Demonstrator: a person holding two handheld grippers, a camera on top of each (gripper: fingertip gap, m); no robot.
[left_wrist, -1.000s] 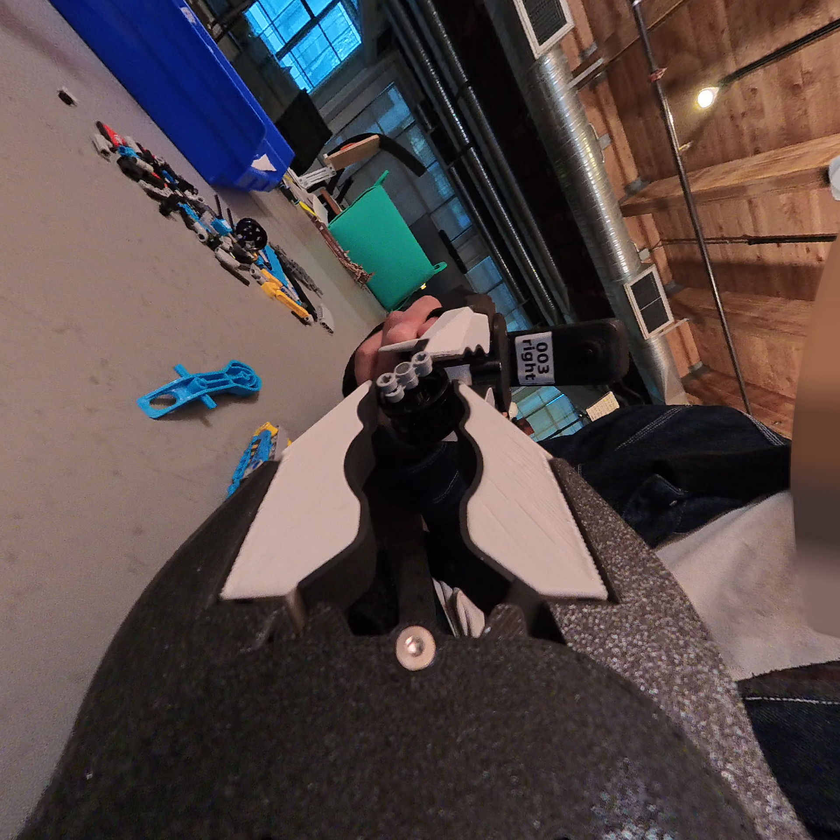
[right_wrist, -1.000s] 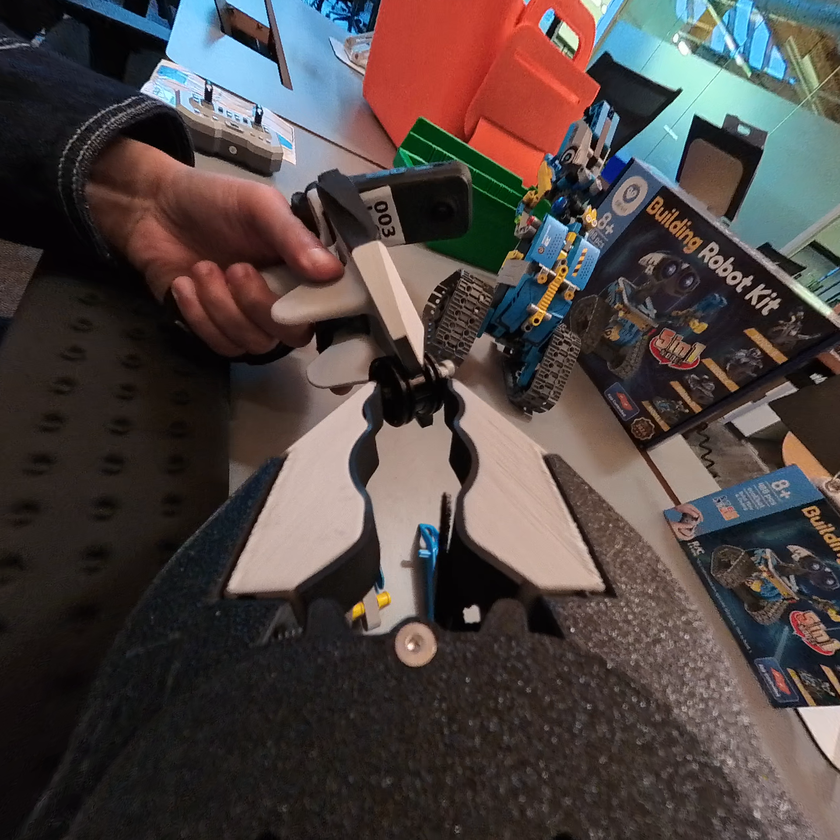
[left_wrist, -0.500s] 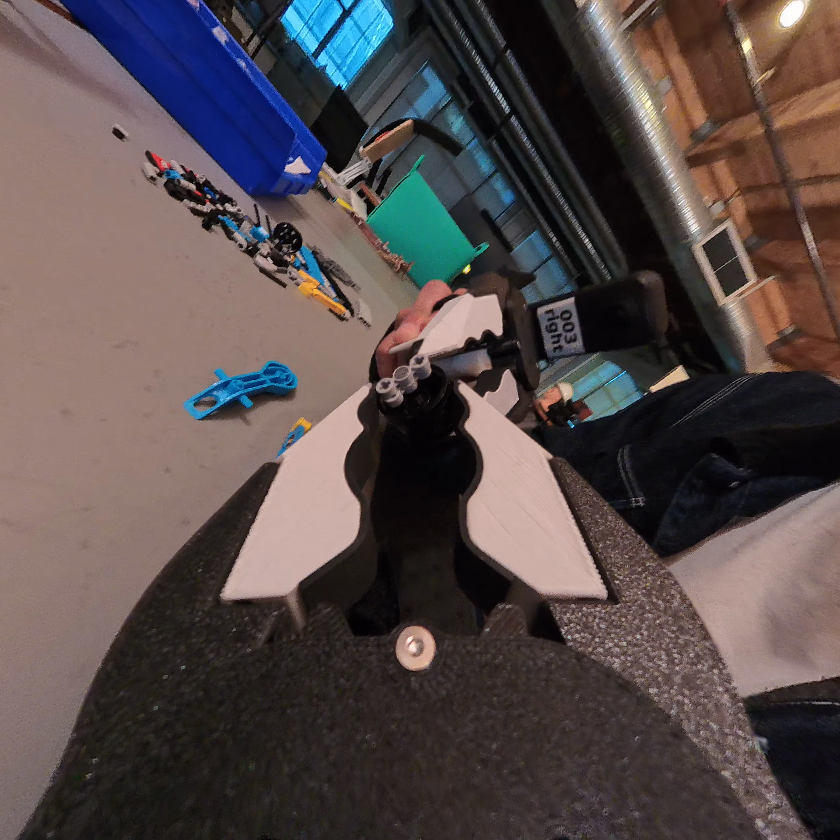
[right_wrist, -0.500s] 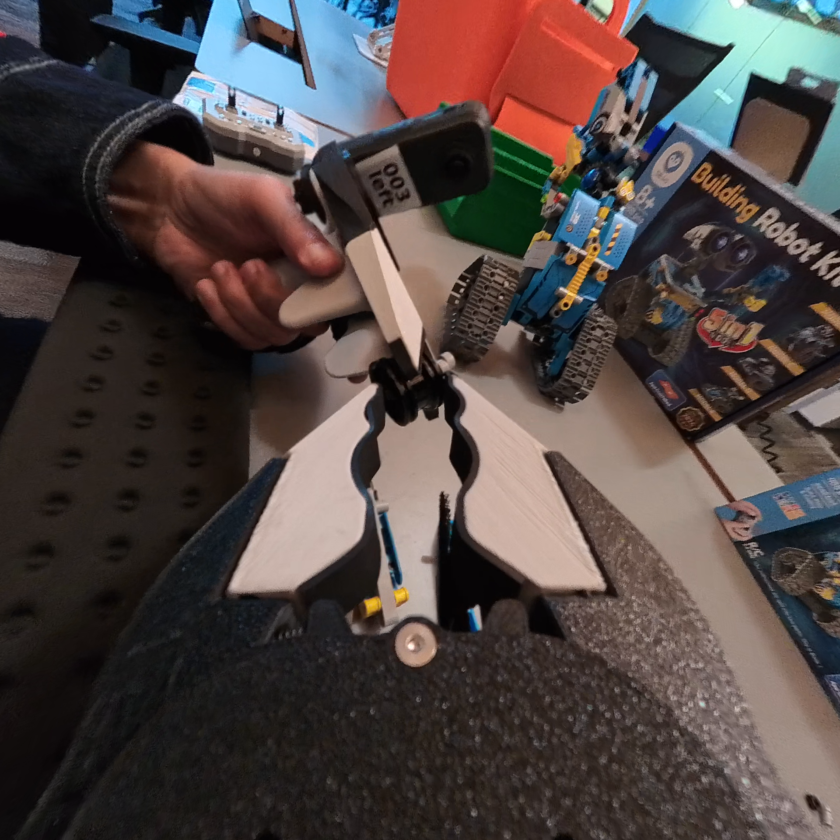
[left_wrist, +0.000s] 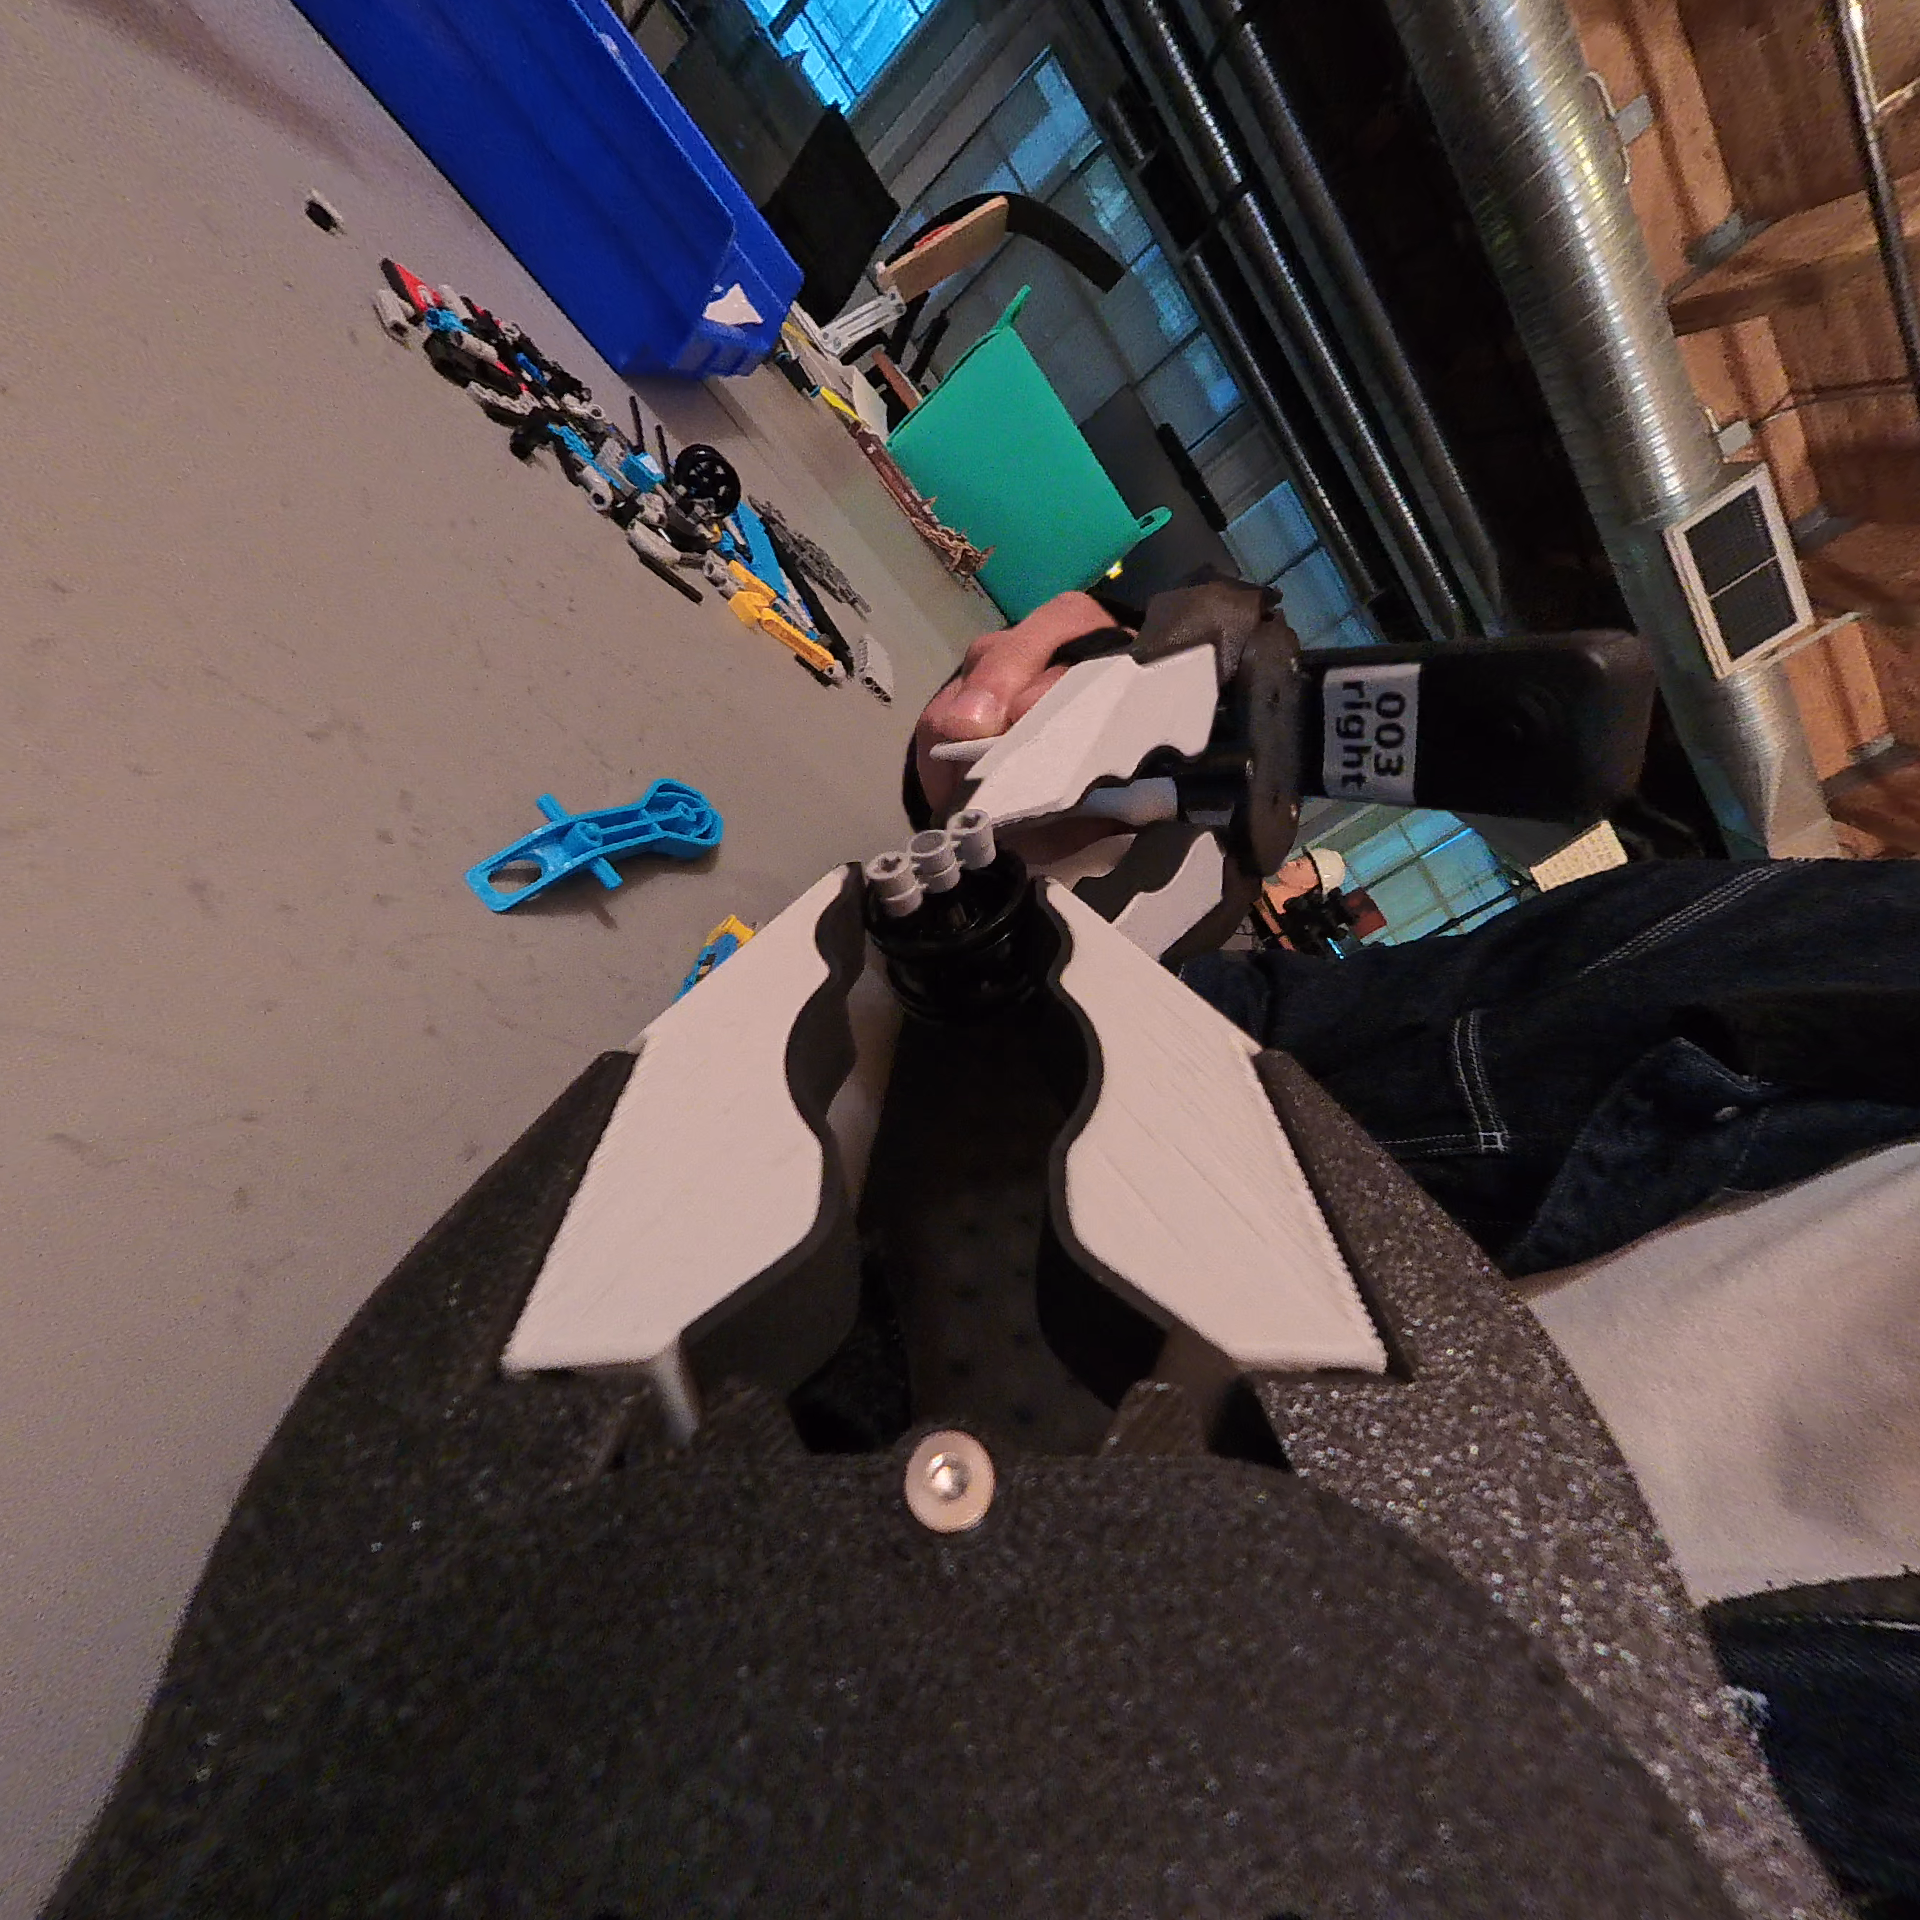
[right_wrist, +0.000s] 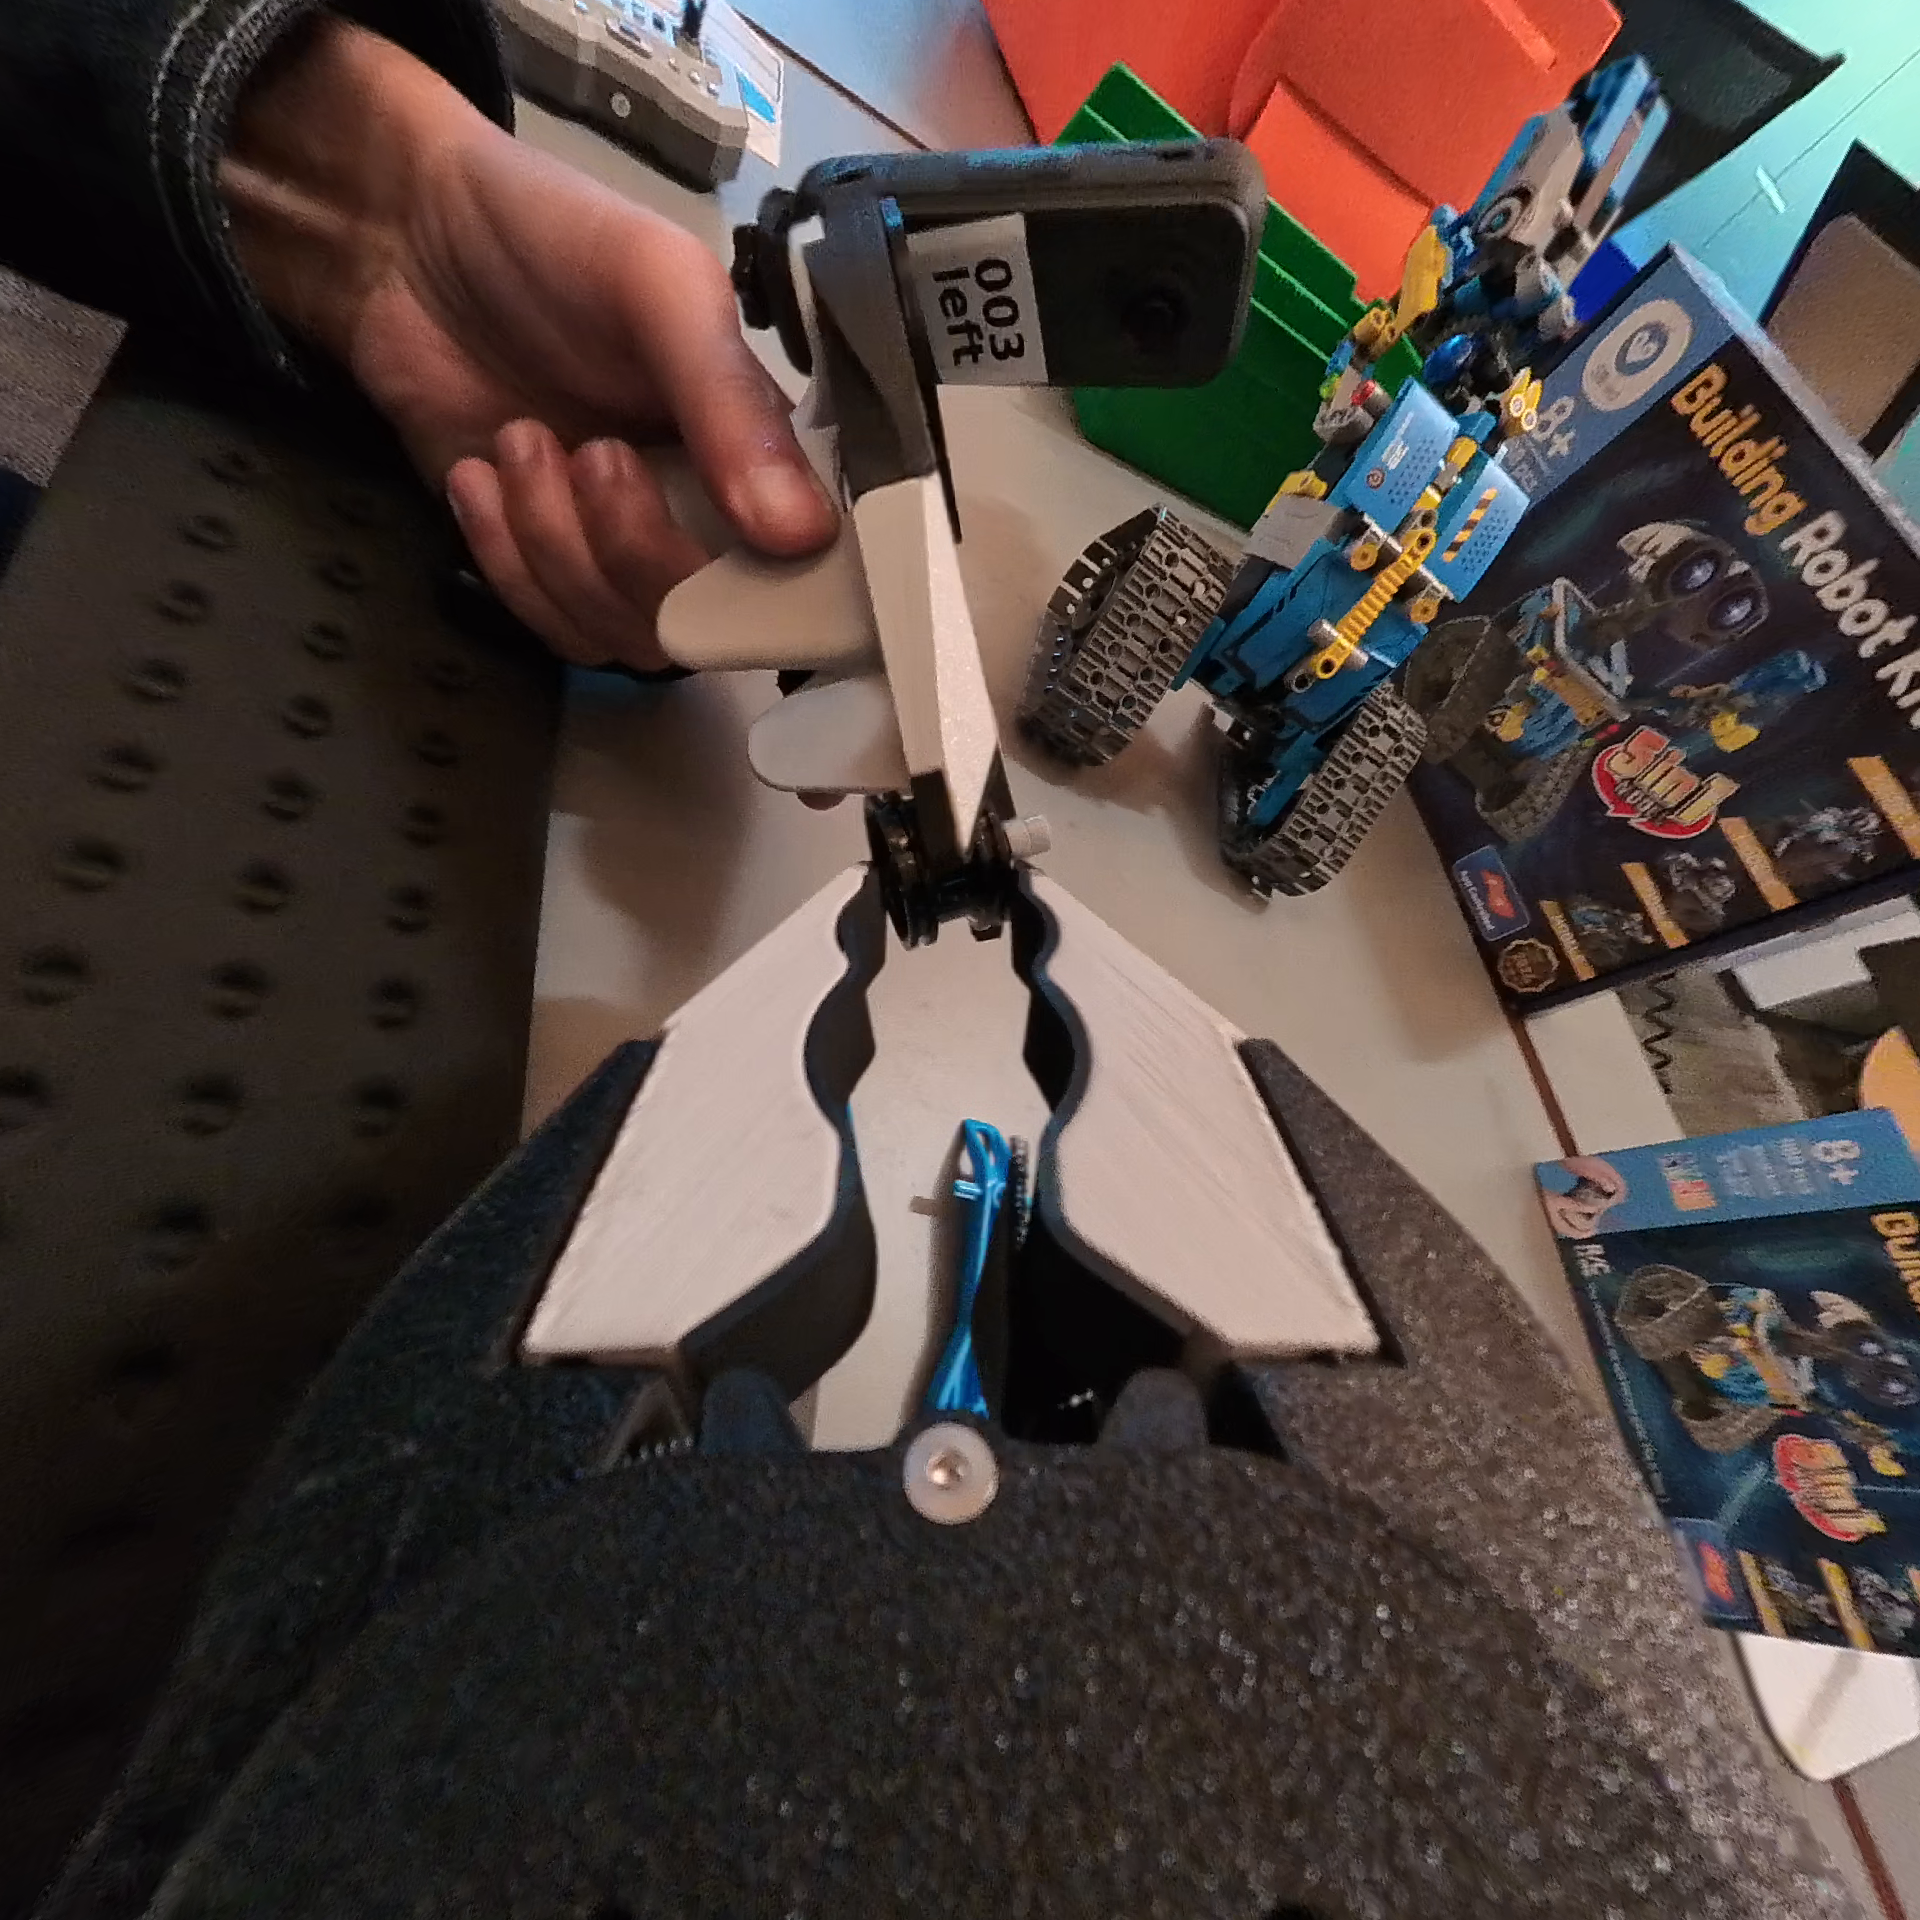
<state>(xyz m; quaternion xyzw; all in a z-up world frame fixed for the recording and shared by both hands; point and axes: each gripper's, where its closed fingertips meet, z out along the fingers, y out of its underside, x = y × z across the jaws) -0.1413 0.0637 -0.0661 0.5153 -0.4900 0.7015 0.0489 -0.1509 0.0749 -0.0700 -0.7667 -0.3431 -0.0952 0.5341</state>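
two grippers, one wheel

left gripper (left_wrist: 951, 914) pinches the small black wheel (left_wrist: 951, 951); right gripper (right_wrist: 951, 899) also squeezes it. looks light, hard, maybe slippery; best held by the rim.

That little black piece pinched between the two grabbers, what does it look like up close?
The black wheel piece looks like ribbed plastic, round, with three grey pegs in a row on its end. The left gripper is shut on it; the right gripper clamps it too, from the opposite side. It is held above the grey table, touching nothing else.
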